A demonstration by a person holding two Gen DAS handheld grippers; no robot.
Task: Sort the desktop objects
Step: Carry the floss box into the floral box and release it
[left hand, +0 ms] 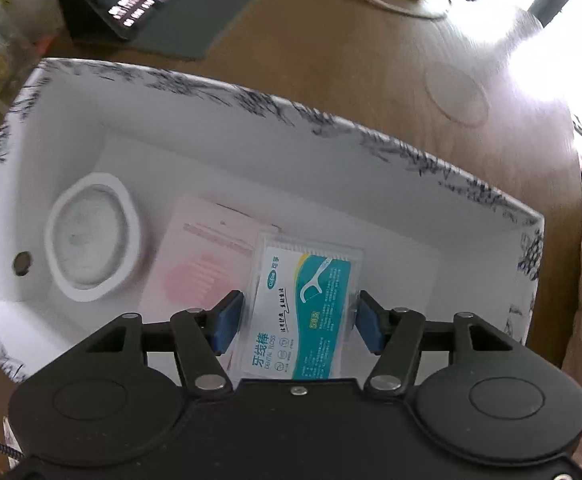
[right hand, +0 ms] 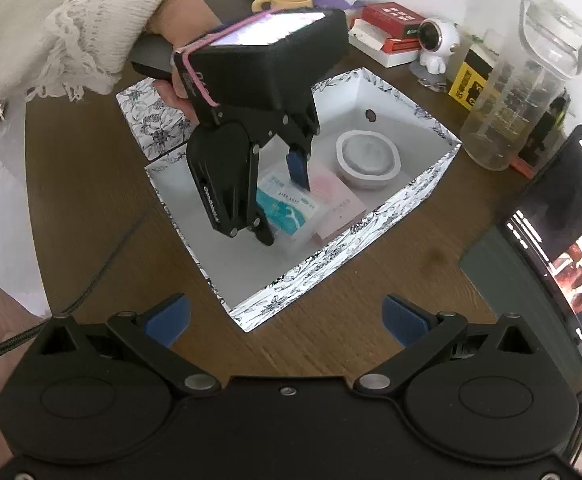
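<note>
Right hand-held gripper (right hand: pixel 287 320) spread wide, nothing between its blue pads, hovering over bench (right hand: pixel 351 280) just off the near corner of the floral box (right hand: pixel 419 196). Left hand-held gripper (left hand: pixel 299 320) pointing steeply down inside the box, pads pinching the dental floss pack (left hand: pixel 305 312) by its long sides; pack's far end overlaps the pink card (left hand: pixel 199 256) lying flat on the box floor, can't tell if pack rests on it. White round dish (left hand: pixel 91 240) on the box floor beside the card, twd the far end wall w/ the small hole. Sleeve (right hand: pixel 51 20) + hand (right hand: pixel 179 92) grip the left tool's handle. Box lid (right hand: pixel 155 120) lies flat beside the box's far-left side. Tablet (right hand: pixel 563 248) at bench's right edge. Clear plastic bottle (right hand: pixel 531 80), astronaut figure (right hand: pixel 437 44), red boxes (right hand: pixel 395 20), yellow mug (right hand: pixel 287 2) along the far edge.
</note>
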